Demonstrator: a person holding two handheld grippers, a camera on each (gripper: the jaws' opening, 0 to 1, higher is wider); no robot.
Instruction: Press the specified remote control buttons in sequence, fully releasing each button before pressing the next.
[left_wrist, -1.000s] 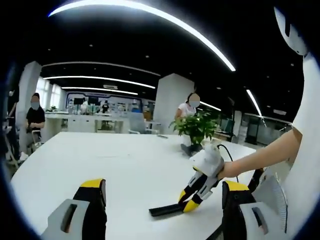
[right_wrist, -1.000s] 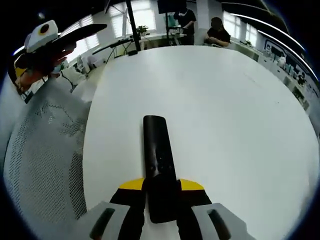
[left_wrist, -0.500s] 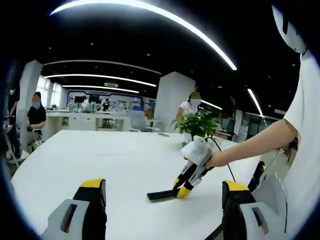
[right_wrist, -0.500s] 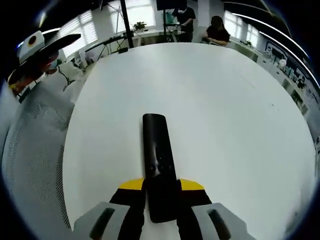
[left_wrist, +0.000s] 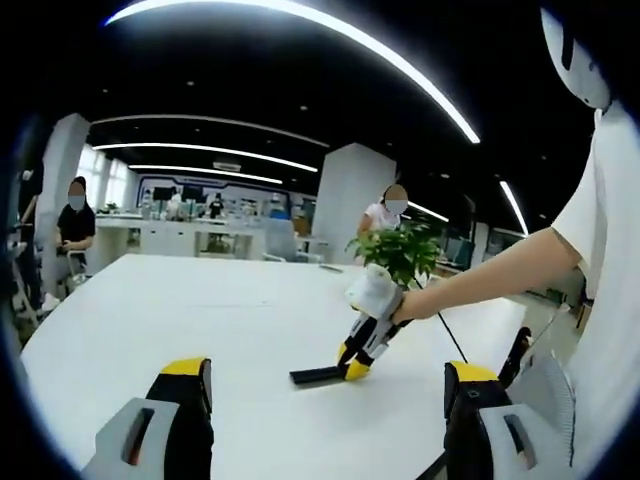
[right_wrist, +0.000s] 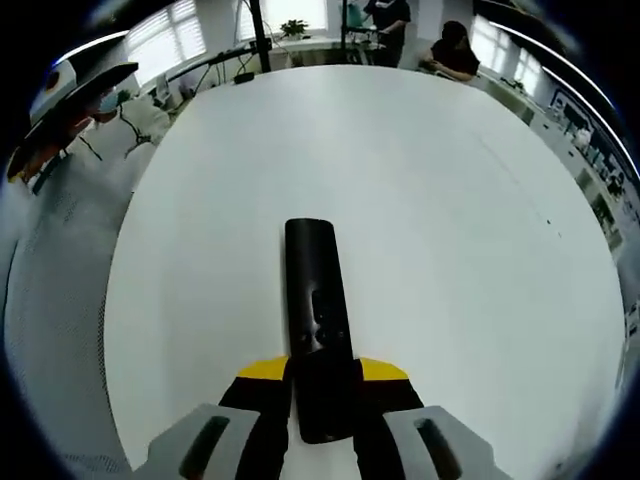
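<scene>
Moved: right claw (left_wrist: 352, 366) w/ remote (right_wrist: 317, 325) is travelling farther out over counter (right_wrist: 420, 200) vs 1 s ago.
Right claw: is gripping remote's near end, jaws closed on it.
Left claw (left_wrist: 328, 400): is idling wide, holding nothing.
Beyond: potted plant (left_wrist: 398, 255) at counter's far side.

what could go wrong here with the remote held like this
The right gripper pinches only the near end of the remote, so a button press further out could tip or twist it. The left gripper is open and well short of the remote, with the table below: a slip means a drop.
</scene>
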